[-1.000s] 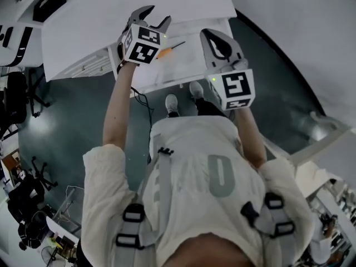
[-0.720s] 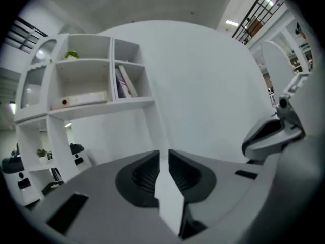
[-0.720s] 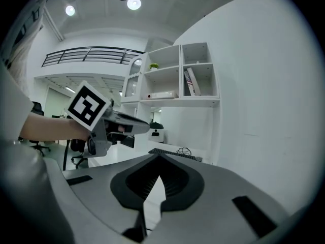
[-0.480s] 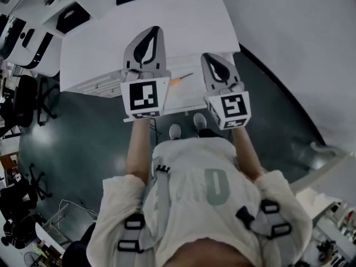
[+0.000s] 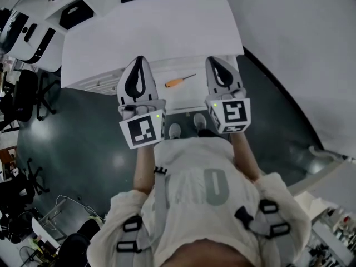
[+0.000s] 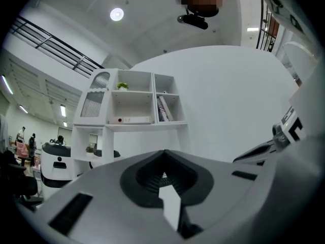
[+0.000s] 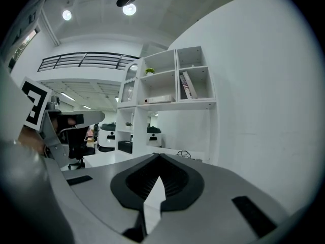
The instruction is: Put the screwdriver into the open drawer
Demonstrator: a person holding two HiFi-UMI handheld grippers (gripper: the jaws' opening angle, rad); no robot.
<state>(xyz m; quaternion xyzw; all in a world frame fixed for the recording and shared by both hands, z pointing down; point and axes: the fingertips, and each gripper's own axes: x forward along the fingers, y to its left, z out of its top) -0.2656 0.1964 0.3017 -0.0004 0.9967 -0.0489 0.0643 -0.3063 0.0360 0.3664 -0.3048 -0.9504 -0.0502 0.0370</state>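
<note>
Screwdriver (image 5: 179, 81) lies in the open drawer (image 5: 186, 98), upper centre, between left gripper (image 5: 139, 61) and right gripper (image 5: 214, 61) (jaws pressed together, empty; left's just closed).

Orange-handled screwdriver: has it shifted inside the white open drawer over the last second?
No. The orange-handled screwdriver keeps the same spot and slant against the front edge of the white open drawer.

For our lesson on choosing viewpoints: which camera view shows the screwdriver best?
The head view: the screwdriver lies whole and unobstructed in the open drawer. The left and right gripper views face shelves and a wall and show none of it.
</note>
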